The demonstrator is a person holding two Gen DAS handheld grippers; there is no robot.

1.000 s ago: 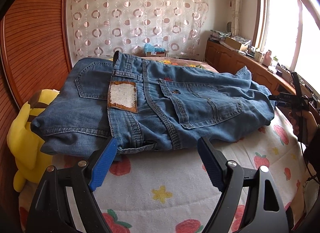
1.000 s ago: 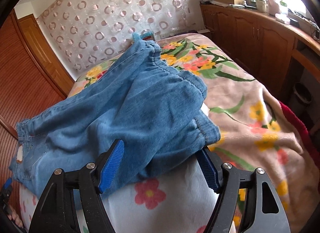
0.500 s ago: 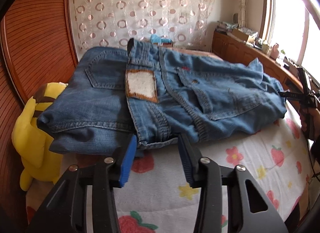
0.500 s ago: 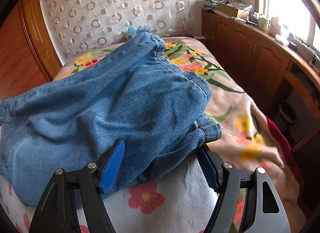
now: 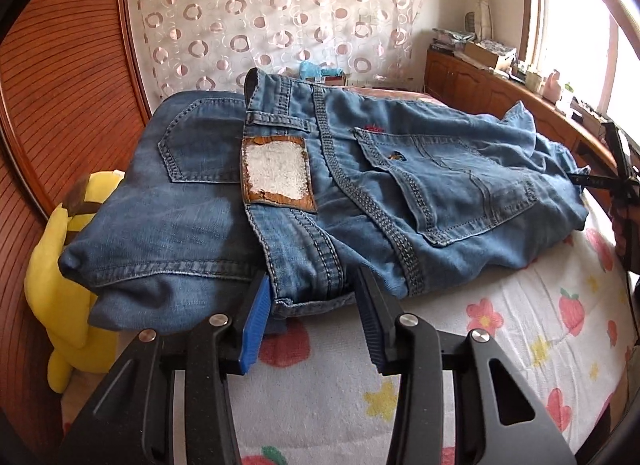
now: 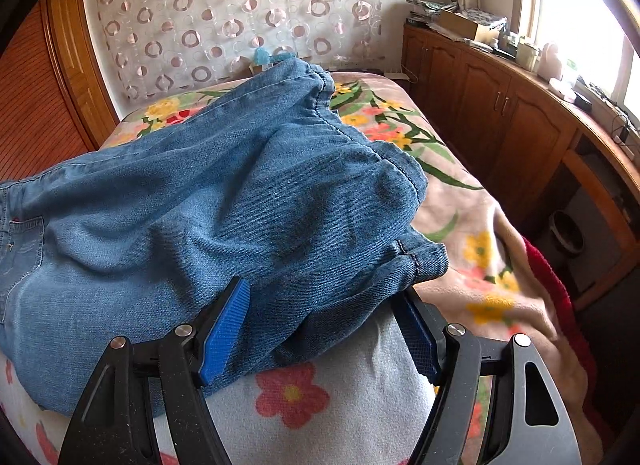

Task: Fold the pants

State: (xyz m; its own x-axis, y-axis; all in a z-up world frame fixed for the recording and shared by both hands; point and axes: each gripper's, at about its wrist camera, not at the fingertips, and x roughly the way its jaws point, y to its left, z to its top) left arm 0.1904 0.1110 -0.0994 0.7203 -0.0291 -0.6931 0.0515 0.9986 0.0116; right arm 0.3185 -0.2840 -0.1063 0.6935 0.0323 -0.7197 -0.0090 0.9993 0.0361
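In the left wrist view, a yellow plush toy (image 5: 60, 277) sat at the far left against the wooden panel, and the blue denim pants (image 5: 320, 193) lay bunched across the bed (image 5: 500, 345) on its strawberry-print cover, waistband end nearest the camera with the worn leather patch (image 5: 276, 171) facing up. The left gripper (image 5: 310, 305) had narrowed a good deal since a second before; its jaws had just been closing, and now the blue pads stood on either side of the waistband edge, touching or nearly touching the denim, though a firm pinch could not be made out. Further right in the same view, the right gripper (image 5: 616, 181) showed at the pants' far end. In the right wrist view, the right gripper (image 6: 324, 325) stood as wide as a second earlier, its jaws straddling the leg hems, the cloth draped between them unpinched, the view having swung slightly rightward.
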